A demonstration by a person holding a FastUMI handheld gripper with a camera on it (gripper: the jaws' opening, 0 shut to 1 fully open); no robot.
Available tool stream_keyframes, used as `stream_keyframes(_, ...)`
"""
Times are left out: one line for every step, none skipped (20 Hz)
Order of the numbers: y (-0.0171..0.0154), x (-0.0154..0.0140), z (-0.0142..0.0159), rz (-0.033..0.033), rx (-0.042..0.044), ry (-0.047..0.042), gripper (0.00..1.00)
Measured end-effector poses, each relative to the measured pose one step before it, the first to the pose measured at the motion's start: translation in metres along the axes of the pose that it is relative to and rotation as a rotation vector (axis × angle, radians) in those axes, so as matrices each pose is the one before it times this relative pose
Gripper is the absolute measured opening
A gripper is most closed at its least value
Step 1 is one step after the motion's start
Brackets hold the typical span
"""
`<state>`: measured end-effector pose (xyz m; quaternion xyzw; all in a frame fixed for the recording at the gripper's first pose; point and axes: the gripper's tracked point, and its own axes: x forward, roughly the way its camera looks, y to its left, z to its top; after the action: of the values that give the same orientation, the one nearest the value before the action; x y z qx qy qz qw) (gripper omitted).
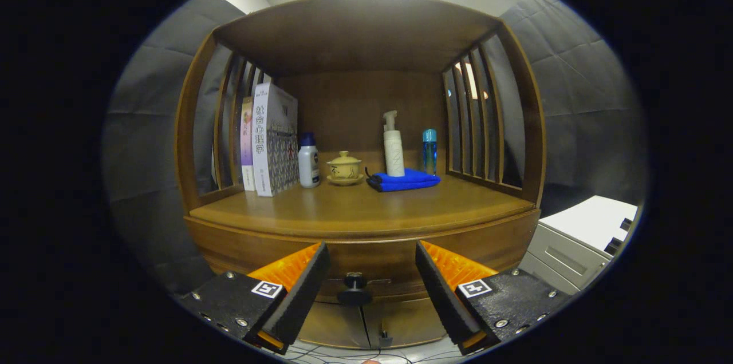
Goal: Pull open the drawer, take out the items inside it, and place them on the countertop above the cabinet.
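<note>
A wooden cabinet (366,123) stands ahead with an open shelf space above its countertop (355,209). Below the countertop's curved front edge sits the drawer (372,264), closed, with a dark round knob (354,294) at its middle. My gripper (372,261) is open, its two fingers spread wide on either side of the knob and a little short of it. Nothing is between the fingers. The drawer's inside is hidden.
On the countertop stand books (274,141) at the left, a white bottle with a blue cap (308,162), a small lidded cup (344,169), a folded blue cloth (403,180), a pump bottle (393,146) and a blue bottle (429,150). A white unit (578,238) stands right of the cabinet.
</note>
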<state>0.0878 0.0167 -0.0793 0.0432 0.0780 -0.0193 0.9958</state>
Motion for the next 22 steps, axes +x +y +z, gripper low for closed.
stream_keyframes(0.00379,0.00781,-0.00503,0.00014,-0.00510,0.00798,0.95)
stream_keyframes(0.00214,0.00553,-0.00356,-0.00057,-0.00353,0.00956,0.95)
stream_keyframes(0.00106,0.00571,-0.00455,-0.00251,-0.00395,0.01027,0.95)
stream_keyframes(0.00238,0.00507,-0.00435,0.00152,-0.00361,0.01112,0.95)
stream_keyframes(0.00255,0.00535,-0.00468,0.00102,-0.00477,0.01127,0.95)
stream_keyframes(0.00309,0.00381,-0.00533,0.00323,-0.00254,0.01321,0.95)
stream_keyframes(0.00402,0.00071,-0.00591,0.00423,-0.00136,0.01282,0.95)
stream_keyframes(0.00311,0.00249,-0.00404,0.00441,-0.00299,0.01289,0.95)
stream_keyframes(-0.00060,0.00450,-0.00595,-0.00248,-0.00593,0.01696,0.95)
stream_keyframes(0.00060,0.00224,-0.00424,0.00215,-0.00454,0.01500,0.95)
stream_keyframes(0.00297,0.00230,-0.00334,0.00363,-0.00075,0.01328,0.92)
stream_keyframes(-0.00130,0.00322,-0.00134,-0.00838,-0.00097,0.00687,0.91)
stream_keyframes(-0.00248,-0.00253,-0.00178,-0.00690,0.00242,0.00095,0.86)
stream_keyframes(-0.00107,-0.00164,0.00136,-0.00155,0.00582,-0.00101,0.83)
stream_keyframes(-0.00338,-0.00007,-0.00035,-0.00479,0.00529,0.00110,0.78)
stream_keyframes(-0.00539,0.00105,-0.00073,-0.00585,0.00706,0.00251,0.74)
stream_keyframes(-0.00161,-0.00093,-0.00109,0.00977,0.01287,0.00217,0.69)
stream_keyframes(0.00229,-0.00017,-0.00251,0.00978,0.01559,0.00563,0.64)
stream_keyframes(0.00004,-0.00098,-0.00130,0.00145,0.01021,-0.00204,0.59)
stream_keyframes(-0.00005,0.00044,0.00100,-0.00057,-0.00399,0.00163,0.55)
stream_keyframes(-0.00177,-0.00013,-0.00163,0.00097,-0.00760,0.00583,0.50)
stream_keyframes(-0.00037,-0.00171,-0.00032,0.00223,-0.00584,0.00765,0.45)
